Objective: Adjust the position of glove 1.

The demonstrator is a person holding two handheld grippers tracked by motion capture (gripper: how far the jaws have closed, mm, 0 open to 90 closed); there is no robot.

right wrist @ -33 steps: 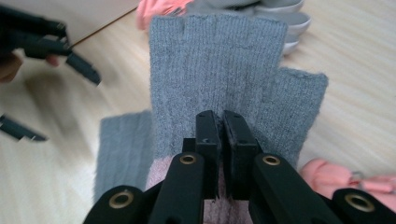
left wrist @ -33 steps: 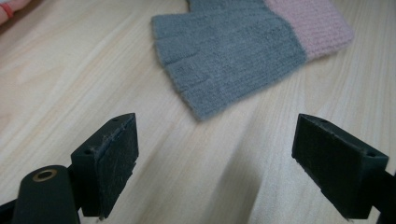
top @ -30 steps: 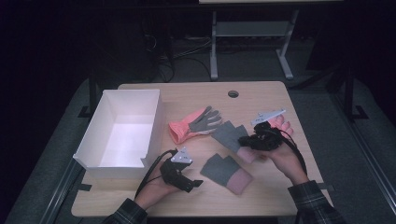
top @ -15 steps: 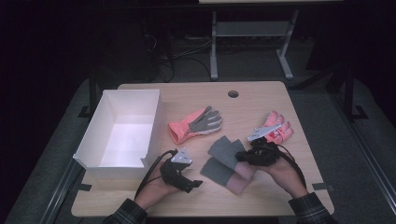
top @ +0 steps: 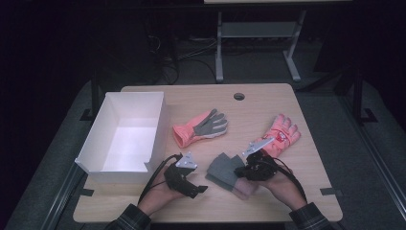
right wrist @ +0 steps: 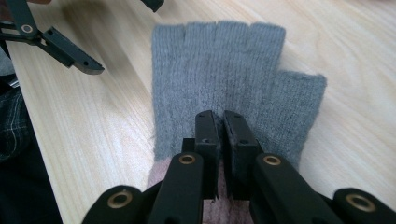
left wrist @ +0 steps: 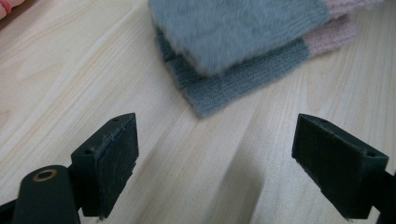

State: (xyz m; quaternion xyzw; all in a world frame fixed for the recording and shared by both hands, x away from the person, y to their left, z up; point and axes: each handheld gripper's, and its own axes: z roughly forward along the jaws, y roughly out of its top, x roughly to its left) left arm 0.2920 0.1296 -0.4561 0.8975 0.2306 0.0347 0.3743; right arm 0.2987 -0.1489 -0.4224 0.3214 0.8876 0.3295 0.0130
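Note:
My right gripper (right wrist: pixel 220 119) is shut on a grey fingerless knit glove (right wrist: pixel 219 65), pinching it near its pink cuff. In the high view that gripper (top: pixel 241 168) holds the glove (top: pixel 221 167) at the table's front middle, over a second grey glove. The left gripper view shows the held glove (left wrist: pixel 233 28) blurred above the lower grey glove (left wrist: pixel 233 86), which lies flat on the wood. My left gripper (left wrist: pixel 229 140) stands open just short of them, nothing between its jaws; from above this gripper (top: pixel 197 189) sits left of the gloves.
A white open box (top: pixel 95 158) stands at the left. A pink glove with a grey palm (top: pixel 201 127) lies mid-table, and a pink patterned glove (top: pixel 283 134) lies to the right. The table (top: pixel 268 100) has a cable hole (top: pixel 239 96) at the back.
My right gripper has carried the grey glove from the right middle toward the front and left, lowering it over the other grey glove. The left gripper has stayed put.

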